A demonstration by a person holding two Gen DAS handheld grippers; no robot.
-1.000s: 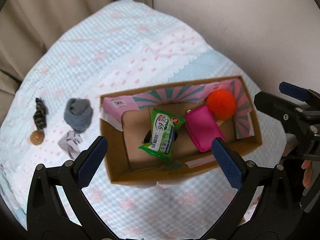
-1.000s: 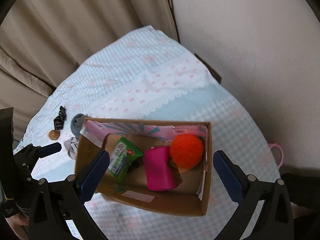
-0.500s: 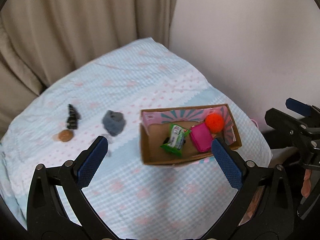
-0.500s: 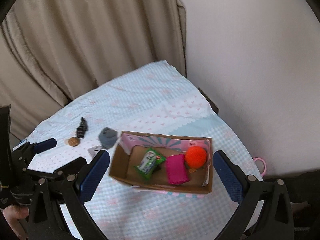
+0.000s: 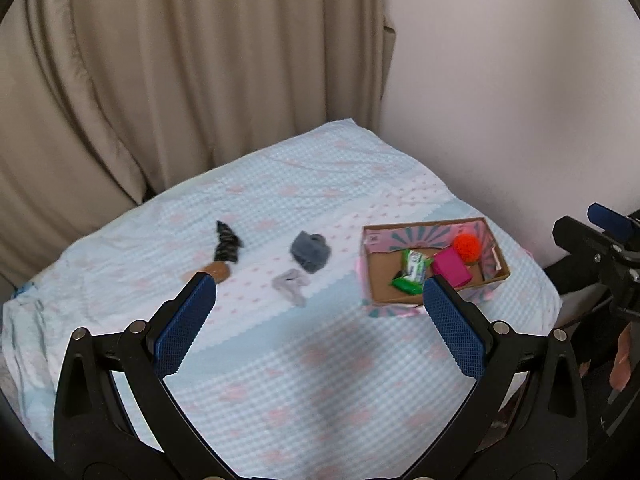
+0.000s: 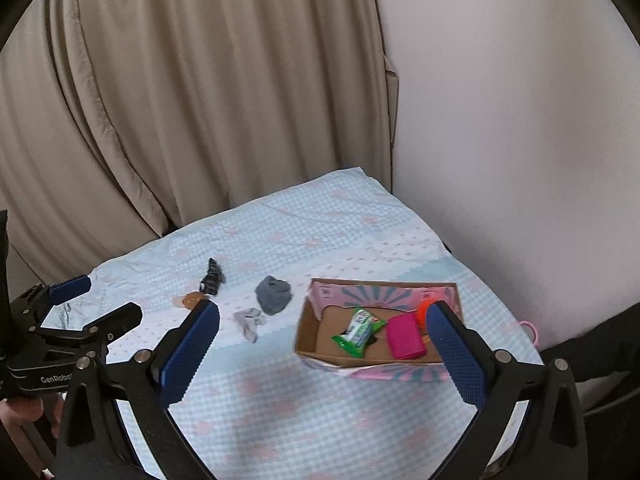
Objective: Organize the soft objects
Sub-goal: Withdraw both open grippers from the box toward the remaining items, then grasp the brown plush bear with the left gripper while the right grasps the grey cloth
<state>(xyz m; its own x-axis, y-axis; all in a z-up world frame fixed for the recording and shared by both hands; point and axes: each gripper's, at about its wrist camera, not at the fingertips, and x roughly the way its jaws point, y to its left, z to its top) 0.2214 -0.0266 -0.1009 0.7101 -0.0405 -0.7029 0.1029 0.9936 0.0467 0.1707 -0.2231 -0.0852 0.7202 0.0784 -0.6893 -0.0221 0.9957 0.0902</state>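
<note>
Well, the left gripper [image 5: 316,304] hangs above the bed [image 5: 304,368] with its blue fingers [image 5: 186,322] spread wide — nothing between them. The right gripper [image 6: 324,336] is wide too, and holds nothing. Past them sits a cardboard box [image 6: 320,354] holding a green packet [image 6: 357,332], a pink block [image 6: 405,337] and an orange ball [image 5: 466,246]. Left of the box lie a gray sock ball [image 6: 273,294], a pale sock [image 6: 250,321], a dark striped sock [image 6: 212,276] and a small brown thing [image 5: 218,269] — all on the blue checked blanket.

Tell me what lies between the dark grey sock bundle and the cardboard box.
Nothing: between the dark grey bundle and the cardboard box only bare checked cloth shows, in both wrist views.
</note>
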